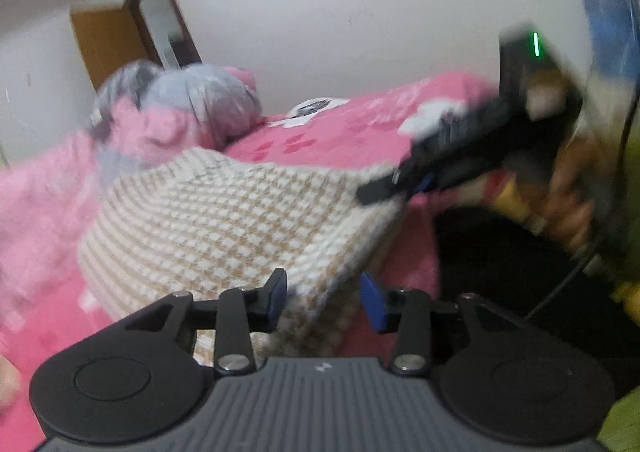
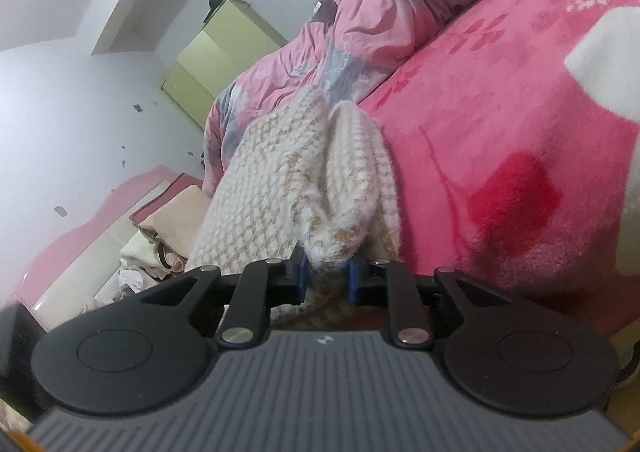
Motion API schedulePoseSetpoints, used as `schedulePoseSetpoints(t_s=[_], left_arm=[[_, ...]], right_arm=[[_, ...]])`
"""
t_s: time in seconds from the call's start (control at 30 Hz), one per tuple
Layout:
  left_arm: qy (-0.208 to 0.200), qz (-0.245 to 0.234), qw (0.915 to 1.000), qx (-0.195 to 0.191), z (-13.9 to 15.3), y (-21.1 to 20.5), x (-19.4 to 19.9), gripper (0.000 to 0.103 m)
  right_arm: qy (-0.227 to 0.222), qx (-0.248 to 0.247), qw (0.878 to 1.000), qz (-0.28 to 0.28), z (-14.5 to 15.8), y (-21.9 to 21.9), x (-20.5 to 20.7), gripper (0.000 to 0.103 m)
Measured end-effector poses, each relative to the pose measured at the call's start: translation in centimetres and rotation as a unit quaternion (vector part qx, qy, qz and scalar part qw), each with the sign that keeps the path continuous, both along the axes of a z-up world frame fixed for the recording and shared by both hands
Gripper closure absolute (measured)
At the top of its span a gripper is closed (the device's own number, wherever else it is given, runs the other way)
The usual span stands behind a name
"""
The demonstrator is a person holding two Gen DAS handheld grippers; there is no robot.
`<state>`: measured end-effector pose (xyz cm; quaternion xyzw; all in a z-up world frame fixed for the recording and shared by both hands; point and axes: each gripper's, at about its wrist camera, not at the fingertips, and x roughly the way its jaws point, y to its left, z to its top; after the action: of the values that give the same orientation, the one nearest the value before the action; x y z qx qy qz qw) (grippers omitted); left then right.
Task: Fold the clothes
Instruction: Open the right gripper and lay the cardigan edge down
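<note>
While our right gripper (image 2: 326, 278) pinches a bunched corner of the knit sweater (image 1: 224, 220), our left gripper (image 1: 322, 298) stands open at the sweater's near hem, its pads clear of the fabric. The sweater lies on the pink bed (image 2: 500, 140), draped toward the bed's edge, with a crumpled duvet (image 2: 360, 12) just behind it. One held corner could let the loose side slide off the edge (fluffy knit slips easily), and a skewed fold would follow. Beyond the sweater, away from the duvet, the bed's surface offers open room; the duvet side is crowded.
</note>
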<state>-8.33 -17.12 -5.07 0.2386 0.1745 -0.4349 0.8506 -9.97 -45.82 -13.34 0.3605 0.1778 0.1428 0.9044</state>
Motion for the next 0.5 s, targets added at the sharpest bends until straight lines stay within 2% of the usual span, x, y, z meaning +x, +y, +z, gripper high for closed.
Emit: schedulePoseSetpoints(t_s=[0.07,0.1,0.13,0.17,0.27,0.33,0.43,0.5], left_arm=[[0.05,0.007,0.9977,-0.045,1.8,1.0,0.8,0.06],[0.055,0.016,0.9965,-0.06,2.4,1.2,1.4,0.058],[0.053,0.027,0.9958,-0.07,3.0,1.3,2.0,0.056],[0.034,0.043,0.9961,-0.07,3.2,1.1,2.7,0.053],[-0.005,0.099,0.9934,-0.058,2.6,0.0,5.2,0.052],[0.008,0.126,0.9906,-0.054,1.2,-0.4,7.0,0.052],[0.011,0.135,0.9883,-0.069,-0.2,-0.4,7.9,0.048],[0.003,0.127,0.9897,-0.067,-0.5,-0.7,7.5,0.042]], right_arm=[[0.0,-0.002,1.0,0.0,-0.1,0.2,0.3,0.086],[0.001,-0.001,1.0,0.0,-0.2,0.2,0.4,0.086],[0.002,0.003,1.0,0.0,-0.2,0.2,0.3,0.086],[0.003,0.005,1.0,0.001,-0.3,0.2,0.4,0.086],[0.004,-0.006,1.0,0.003,-0.3,0.4,0.4,0.085],[0.005,-0.026,1.0,0.006,0.2,0.6,0.3,0.084],[0.007,-0.052,0.998,0.016,1.2,0.6,-0.2,0.074],[0.012,-0.077,0.997,0.015,2.3,0.0,-1.1,0.061]])
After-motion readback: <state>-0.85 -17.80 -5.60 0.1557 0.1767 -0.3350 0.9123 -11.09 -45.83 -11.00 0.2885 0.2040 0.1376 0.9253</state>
